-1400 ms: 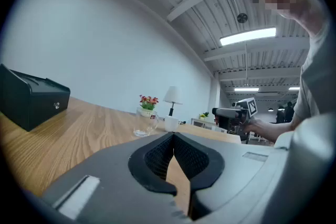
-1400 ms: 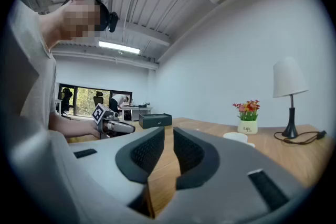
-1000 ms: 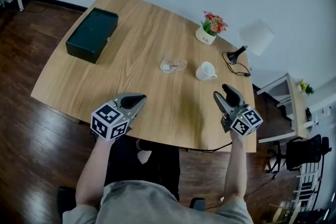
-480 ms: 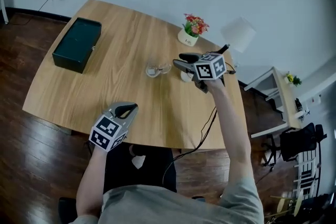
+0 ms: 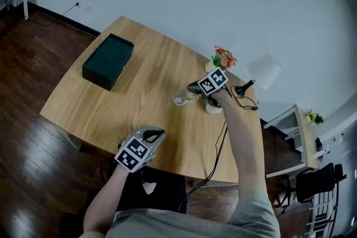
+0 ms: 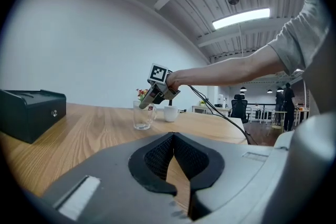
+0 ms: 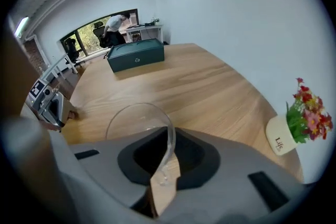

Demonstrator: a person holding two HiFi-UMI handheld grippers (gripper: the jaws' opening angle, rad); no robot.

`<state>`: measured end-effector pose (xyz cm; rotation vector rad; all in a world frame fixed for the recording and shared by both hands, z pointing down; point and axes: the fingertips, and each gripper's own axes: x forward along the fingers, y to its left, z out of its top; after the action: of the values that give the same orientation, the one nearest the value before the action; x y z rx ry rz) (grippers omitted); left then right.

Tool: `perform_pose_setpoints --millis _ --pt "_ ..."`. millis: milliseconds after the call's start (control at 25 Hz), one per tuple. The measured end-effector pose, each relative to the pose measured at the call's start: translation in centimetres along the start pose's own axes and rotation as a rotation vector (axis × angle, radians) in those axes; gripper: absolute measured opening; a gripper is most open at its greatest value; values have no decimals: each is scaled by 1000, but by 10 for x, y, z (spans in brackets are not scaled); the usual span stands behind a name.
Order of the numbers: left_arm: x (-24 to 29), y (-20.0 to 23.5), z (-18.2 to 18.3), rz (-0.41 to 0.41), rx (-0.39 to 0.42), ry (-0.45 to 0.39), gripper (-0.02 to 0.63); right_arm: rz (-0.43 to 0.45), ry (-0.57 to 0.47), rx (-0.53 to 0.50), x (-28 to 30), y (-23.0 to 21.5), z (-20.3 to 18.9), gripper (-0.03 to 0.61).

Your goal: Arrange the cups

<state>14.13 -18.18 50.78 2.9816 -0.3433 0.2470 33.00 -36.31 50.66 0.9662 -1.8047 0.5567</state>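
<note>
A clear glass cup [image 5: 181,99] stands upright near the middle of the wooden table [image 5: 139,103], with a white mug [image 5: 213,107] just to its right, partly behind my right arm. My right gripper [image 5: 189,88] points steeply down at the glass. Its jaws have just been closing and now pinch the glass wall [image 7: 167,134] at the rim, one pad inside and one outside. In the left gripper view the glass cup [image 6: 142,115] and the white mug [image 6: 170,113] stand side by side. My left gripper [image 5: 159,132] hovers at the table's near edge, shut and holding nothing.
A dark green box [image 5: 108,61] lies at the far left of the table. A small white pot of flowers [image 5: 222,59] stands at the far edge behind the cups, and a black desk lamp [image 5: 248,86] with its cable is at the far right corner.
My right gripper has swung from the table's near edge across to the glass, tipped downward and closed on its rim. The left gripper has stayed near the front edge.
</note>
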Motion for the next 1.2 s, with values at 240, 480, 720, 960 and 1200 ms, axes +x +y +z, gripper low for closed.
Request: perform_pose_setpoints --millis 240,480,720,960,1200 --pt "-32 31 5 86 -45 -34 9 93 24 -23 10 27 43 32" --pt "-76 88 4 178 -155 -87 9 231 -102 -69 33 68 146 32" --pt "-81 100 4 174 -243 -100 9 239 -235 -88 33 81 278 31" --pt "-80 95 3 195 -198 -87 9 209 -245 -108 66 107 370 31" --pt "-76 89 1 195 -148 -49 9 152 -188 -97 96 106 400 31"
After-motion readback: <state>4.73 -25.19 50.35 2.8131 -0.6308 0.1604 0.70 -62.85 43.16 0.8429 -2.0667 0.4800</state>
